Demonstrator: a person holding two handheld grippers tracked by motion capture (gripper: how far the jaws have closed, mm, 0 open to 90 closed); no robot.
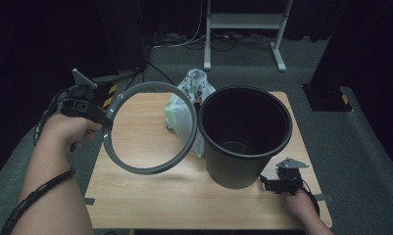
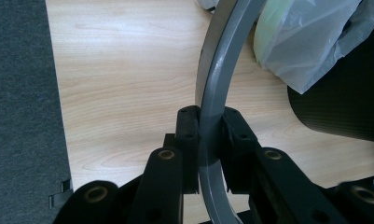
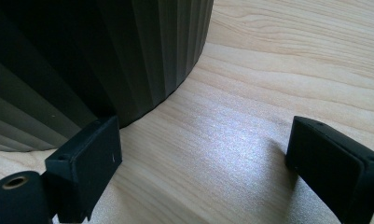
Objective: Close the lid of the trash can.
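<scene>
A grey plastic ring (image 1: 150, 127) hangs tilted above the left half of the wooden table (image 1: 150, 191). My left gripper (image 1: 106, 120) is shut on the ring's left rim; in the left gripper view the grey band (image 2: 212, 116) runs up between the pads (image 2: 188, 126). A dark ribbed bin (image 1: 245, 137) stands upright on the right half of the table, open and looking empty. My right gripper (image 1: 267, 183) rests low by the bin's base, jaws open with bare wood between the pads (image 3: 89, 163); the bin wall (image 3: 105, 51) rises just beyond them.
A translucent plastic bag (image 1: 186, 110) with something pale green inside lies between the ring and the bin, also seen as the bag (image 2: 306, 42). Grey carpet (image 1: 351, 142) surrounds the table. A white metal stand (image 1: 243, 24) is at the far side.
</scene>
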